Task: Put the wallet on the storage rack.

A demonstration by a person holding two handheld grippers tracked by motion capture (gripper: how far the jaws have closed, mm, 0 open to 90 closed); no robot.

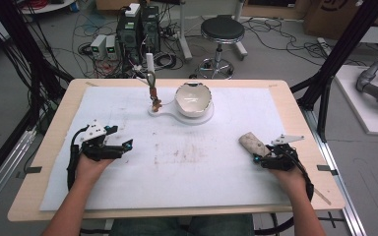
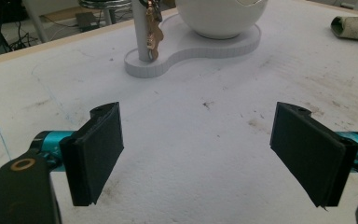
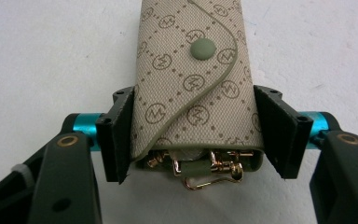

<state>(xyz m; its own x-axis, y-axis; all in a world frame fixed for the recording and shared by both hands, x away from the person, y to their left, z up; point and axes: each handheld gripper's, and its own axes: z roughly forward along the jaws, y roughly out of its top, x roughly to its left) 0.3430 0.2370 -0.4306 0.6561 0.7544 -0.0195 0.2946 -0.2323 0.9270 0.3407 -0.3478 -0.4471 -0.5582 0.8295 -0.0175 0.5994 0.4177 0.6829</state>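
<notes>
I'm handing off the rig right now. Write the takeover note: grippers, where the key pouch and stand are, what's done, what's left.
Right gripper: jaws against both sides of the key pouch, which lies on the white mat at right.
Left gripper: open, nothing between the jaws, at the mat's left.
White stand with post and bowl sits at the far middle; a key hangs on the post.
Done: pouch gripped.
Left: probably lift it and carry it toward the stand.

high view: above the person's side, facing forward and down over the whole table (image 1: 54, 147) | left gripper view: low, near the white sheet, facing the bowl stand (image 2: 200, 49) | right gripper view: very close on the key pouch (image 3: 191, 79), seemingly downward | shared: pouch, stand
</notes>
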